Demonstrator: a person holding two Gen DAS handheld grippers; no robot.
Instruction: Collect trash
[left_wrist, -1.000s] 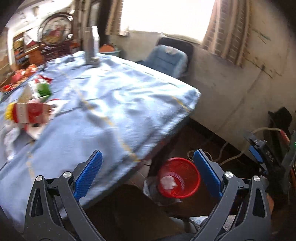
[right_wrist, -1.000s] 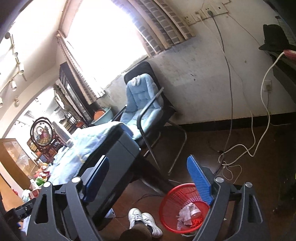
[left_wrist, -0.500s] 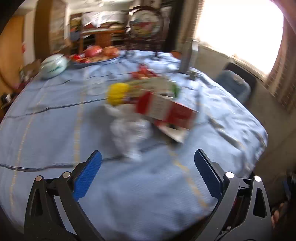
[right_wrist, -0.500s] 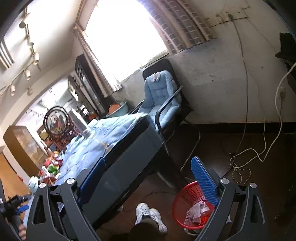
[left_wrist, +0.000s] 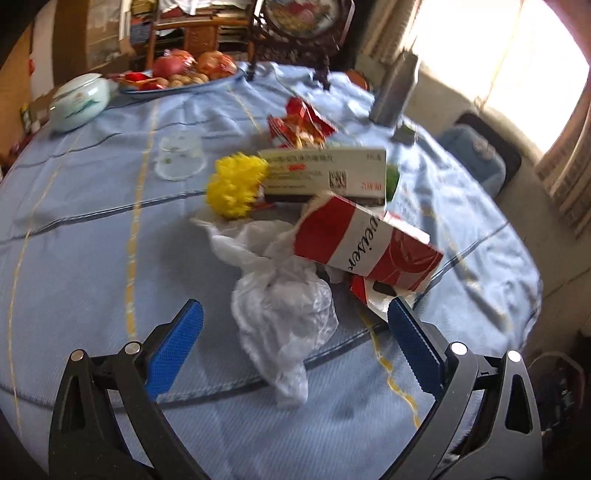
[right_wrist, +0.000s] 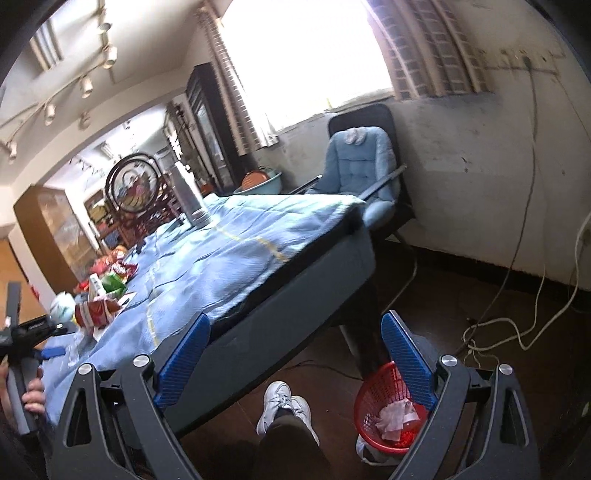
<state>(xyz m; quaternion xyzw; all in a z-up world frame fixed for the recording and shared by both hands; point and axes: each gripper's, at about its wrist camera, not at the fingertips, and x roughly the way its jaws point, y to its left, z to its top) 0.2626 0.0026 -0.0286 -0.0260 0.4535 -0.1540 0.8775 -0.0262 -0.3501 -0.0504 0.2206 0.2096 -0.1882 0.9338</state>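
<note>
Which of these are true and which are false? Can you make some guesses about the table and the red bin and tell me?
1. The left gripper is open above the crumpled plastic bag. True.
2. The red basket stands on the table. False: it stands on the floor beside the table.
3. The red basket is empty. False: crumpled trash lies inside it.
4. A yellow fluffy thing lies on the blue tablecloth. True.
5. The right gripper holds a box. False: its jaws are open with nothing between them.

Crumpled white plastic bag (left_wrist: 284, 306) on tablecloth, red-white carton (left_wrist: 365, 245) tilted — touching
</note>
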